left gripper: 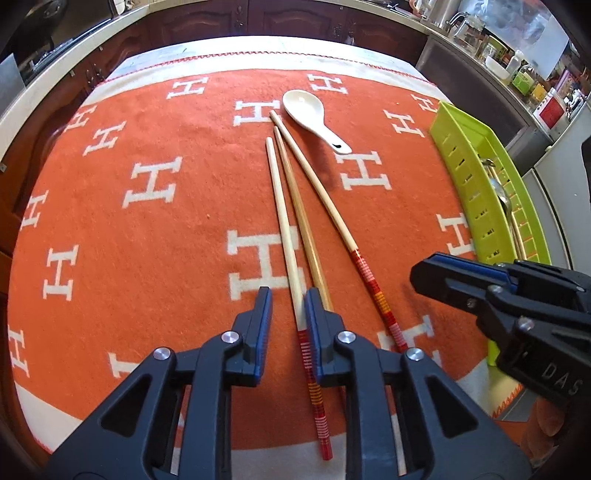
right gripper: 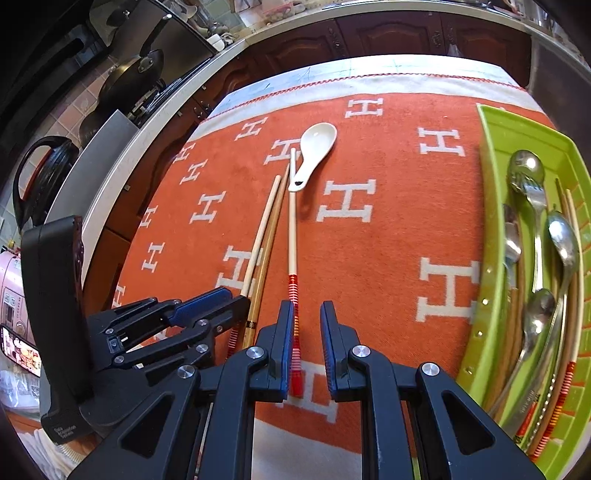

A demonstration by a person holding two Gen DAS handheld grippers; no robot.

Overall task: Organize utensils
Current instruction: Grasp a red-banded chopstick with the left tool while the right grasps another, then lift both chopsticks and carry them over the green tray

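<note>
Home kitchen. Dark wood cabinets (right gripper: pixel 391 35) under pale countertop (right gripper: pixel 155 122); black frying pan (right gripper: pixel 129 79) on stove at left; jars and bottles (left gripper: pixel 517 68) crowd counter at right. Table under orange blanket (left gripper: pixel 166 229) with white H pattern; green cutlery tray (right gripper: pixel 495 206) holds spoons, fork, chopsticks.

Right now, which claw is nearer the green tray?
Right. The right claw sits beside the green tray; the left claw is farther away, over the chopsticks.

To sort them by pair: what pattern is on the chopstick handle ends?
Red, orange and white stripe bands on two chopsticks; the third is plain wood. Clearest in the left wrist view.
</note>
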